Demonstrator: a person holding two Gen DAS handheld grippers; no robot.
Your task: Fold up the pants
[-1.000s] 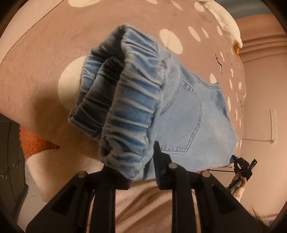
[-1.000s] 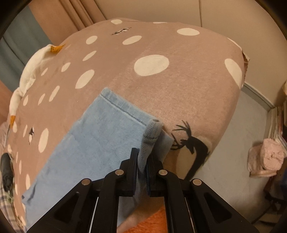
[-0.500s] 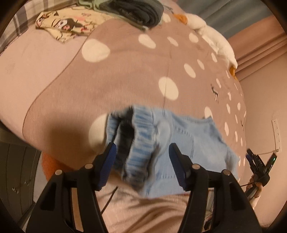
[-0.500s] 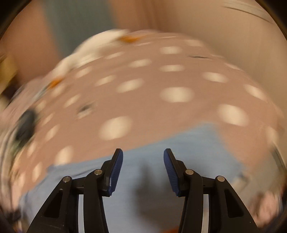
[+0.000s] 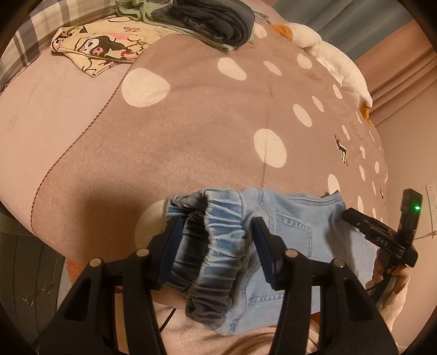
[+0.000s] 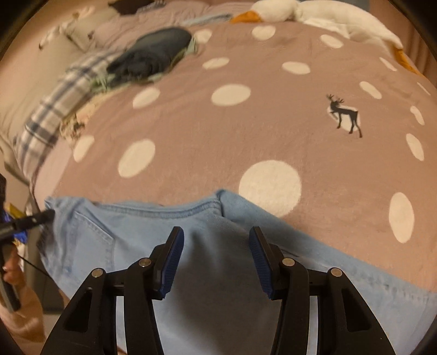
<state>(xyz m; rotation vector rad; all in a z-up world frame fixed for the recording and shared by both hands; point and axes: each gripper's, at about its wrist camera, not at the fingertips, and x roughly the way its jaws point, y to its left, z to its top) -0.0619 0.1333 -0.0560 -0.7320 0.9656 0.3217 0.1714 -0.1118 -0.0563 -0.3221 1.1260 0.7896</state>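
Light blue denim pants (image 5: 300, 232) lie folded along the near edge of a brown blanket with white dots (image 5: 204, 131). Their elastic waistband (image 5: 215, 245) is bunched between the fingers of my open left gripper (image 5: 215, 237), which no longer clamps it. In the right wrist view the pants (image 6: 191, 232) spread flat, back pocket at left. My right gripper (image 6: 215, 245) is open and empty just above the cloth. The right gripper also shows at the right edge of the left wrist view (image 5: 382, 234).
A pile of dark folded clothes (image 5: 213, 19) and a cartoon-print cloth (image 5: 101, 52) lie at the far side of the bed. A white plush goose (image 6: 314, 13) lies along the far edge. A plaid sheet (image 6: 54, 109) is at the left. A drawer unit (image 5: 24, 273) stands beside the bed.
Both grippers opened and let go of the pants, which now lie on the blanket. Both have pulled back and tilted up, so more of the bed shows.
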